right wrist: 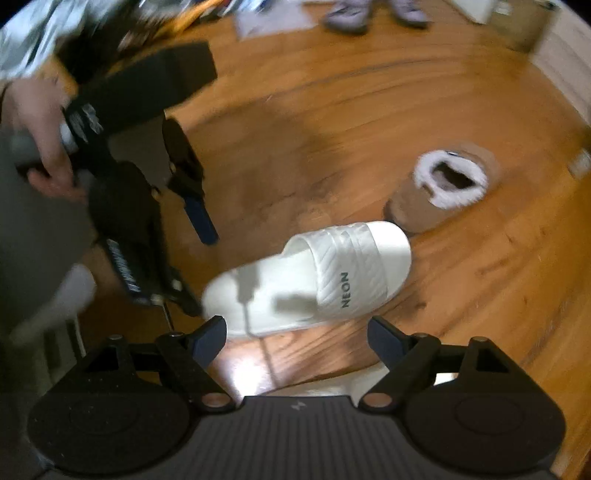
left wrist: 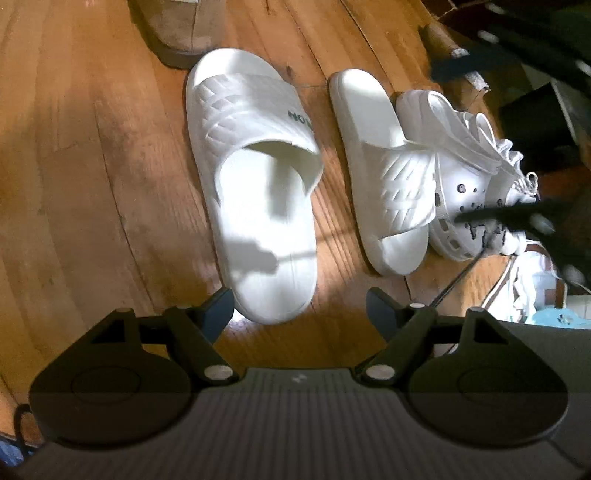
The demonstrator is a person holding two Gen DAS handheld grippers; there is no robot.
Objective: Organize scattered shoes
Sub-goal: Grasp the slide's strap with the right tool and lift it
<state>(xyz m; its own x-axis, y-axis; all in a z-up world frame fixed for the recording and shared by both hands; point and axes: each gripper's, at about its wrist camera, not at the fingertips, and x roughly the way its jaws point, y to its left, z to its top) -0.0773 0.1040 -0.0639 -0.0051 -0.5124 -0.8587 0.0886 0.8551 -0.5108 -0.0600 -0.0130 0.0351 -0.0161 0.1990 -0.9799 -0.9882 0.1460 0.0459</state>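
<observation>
Two white slides lie side by side on the wooden floor: a larger slide (left wrist: pixel 255 184) printed NEON and its mate (left wrist: pixel 384 173) to the right. My left gripper (left wrist: pixel 301 310) is open, and the larger slide's heel sits just ahead between its fingertips, untouched. In the right wrist view the same NEON slide (right wrist: pixel 314 280) lies ahead of my open right gripper (right wrist: pixel 297 332), which holds nothing. A hand (right wrist: pixel 40 147) holds the left gripper (right wrist: pixel 201 273) at that slide's heel.
A white clog (left wrist: pixel 465 206) rests against the right slide, with a white laced sneaker (left wrist: pixel 524 291) beside it. A tan fur-lined slipper (right wrist: pixel 443 184) stands beyond the NEON slide. Grey sneakers (right wrist: pixel 347 16) sit at the far edge. Dark boxes and clutter (left wrist: pixel 535 110) crowd the right.
</observation>
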